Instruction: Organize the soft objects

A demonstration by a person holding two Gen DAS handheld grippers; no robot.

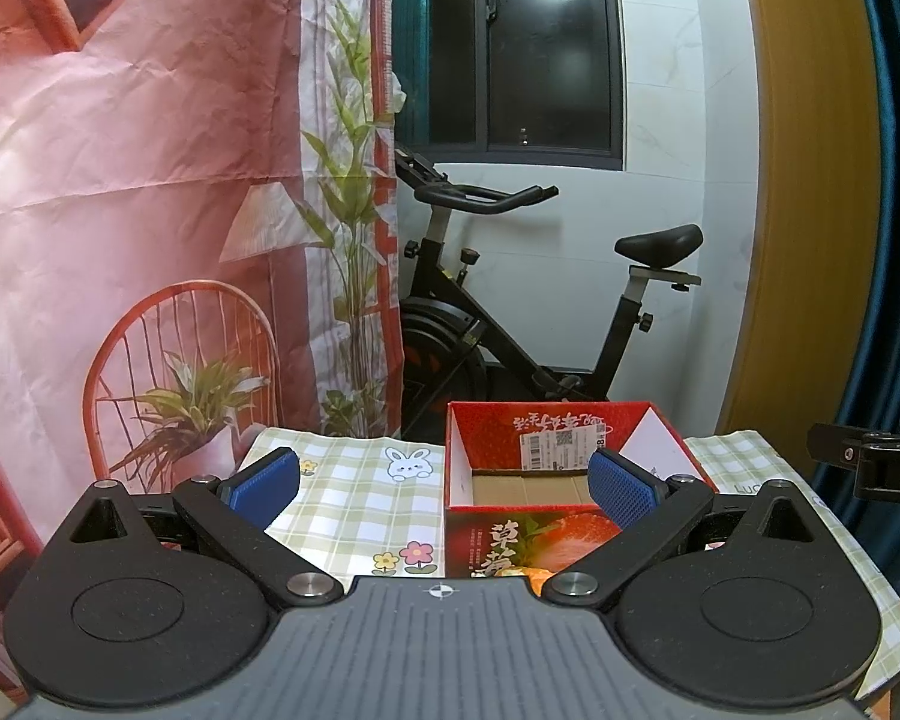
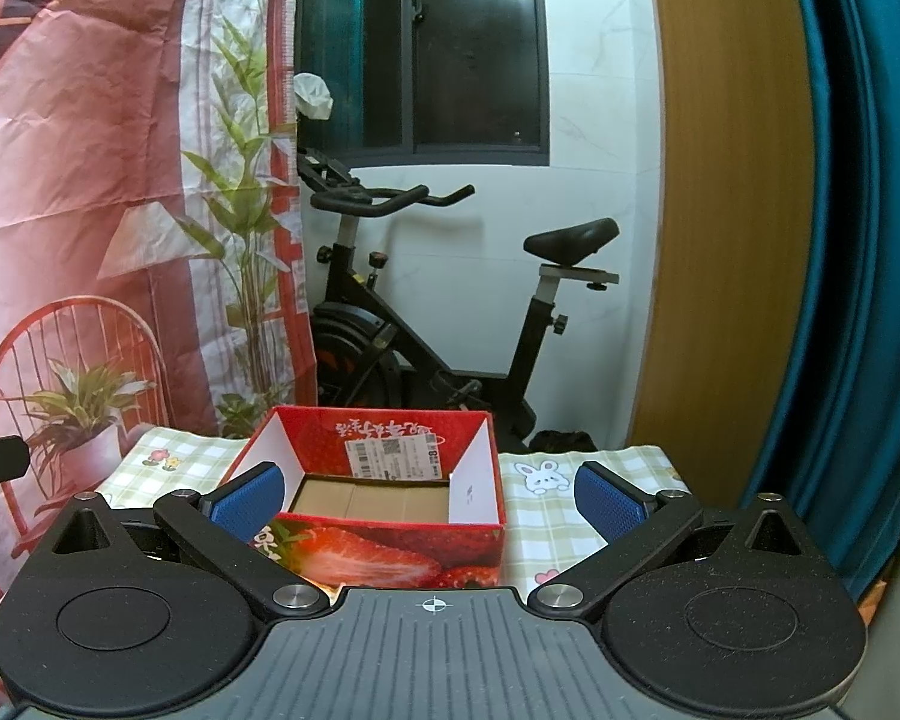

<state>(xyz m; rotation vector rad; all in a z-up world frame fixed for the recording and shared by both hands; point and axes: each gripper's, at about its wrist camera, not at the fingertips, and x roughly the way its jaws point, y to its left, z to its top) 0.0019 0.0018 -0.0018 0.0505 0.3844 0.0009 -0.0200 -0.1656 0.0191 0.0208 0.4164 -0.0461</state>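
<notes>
A red strawberry-print cardboard box (image 1: 540,534) stands open on a green-checked tablecloth (image 1: 366,498). Its brown floor looks empty. It also shows in the right wrist view (image 2: 402,552). My left gripper (image 1: 447,483) is open and empty, above the table just short of the box, blue pads either side of the box's left half. My right gripper (image 2: 429,498) is open and empty, spanning the box's near wall. A small orange thing (image 1: 531,576) peeks out in front of the box. No soft object shows clearly.
A black exercise bike (image 1: 510,324) stands behind the table by a dark window. A pink printed backdrop (image 1: 120,210) hangs at left. A wooden panel (image 2: 720,210) and blue curtain (image 2: 858,240) are at right. The right gripper's edge (image 1: 870,468) shows at right.
</notes>
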